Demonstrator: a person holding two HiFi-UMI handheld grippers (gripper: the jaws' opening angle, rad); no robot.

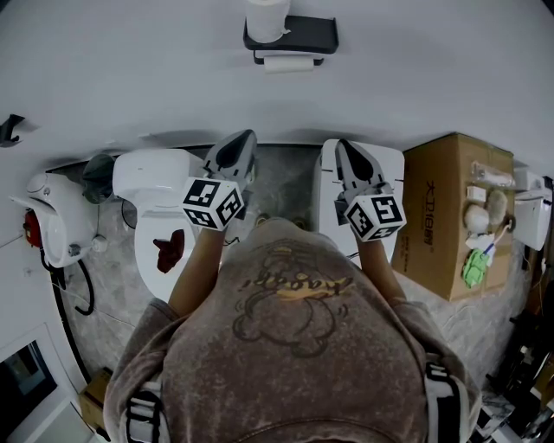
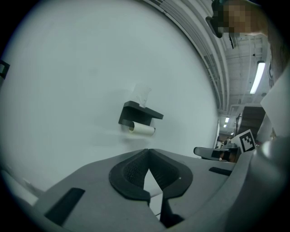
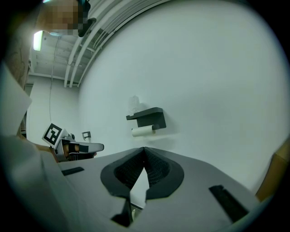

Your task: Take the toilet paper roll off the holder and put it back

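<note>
White wall [image 1: 130,78] ahead carries the black holder [image 1: 305,33], with the toilet paper roll [image 1: 290,62] slung beneath it, long axis level along the wall. Left gripper [image 1: 245,140] and right gripper [image 1: 343,147] are both closed and empty. The roll sits well ahead between them, neither clearly nearer.

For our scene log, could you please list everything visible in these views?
Holder: one, black, on wall, top centre.
Roll: one, white, under holder.
Pale object: one, white, atop holder.
Toilet: one, white, floor at left.
Red item: one, red, on toilet.
Box: one, brown cardboard, at right.
Small items: several, white and green, on box.
Hook: one, black, wall at far left.
Left tool: one, grey, shut and empty, facing wall.
Right tool: one, grey, shut and empty, facing wall.
Shirt: one, brown, bottom centre.
</note>
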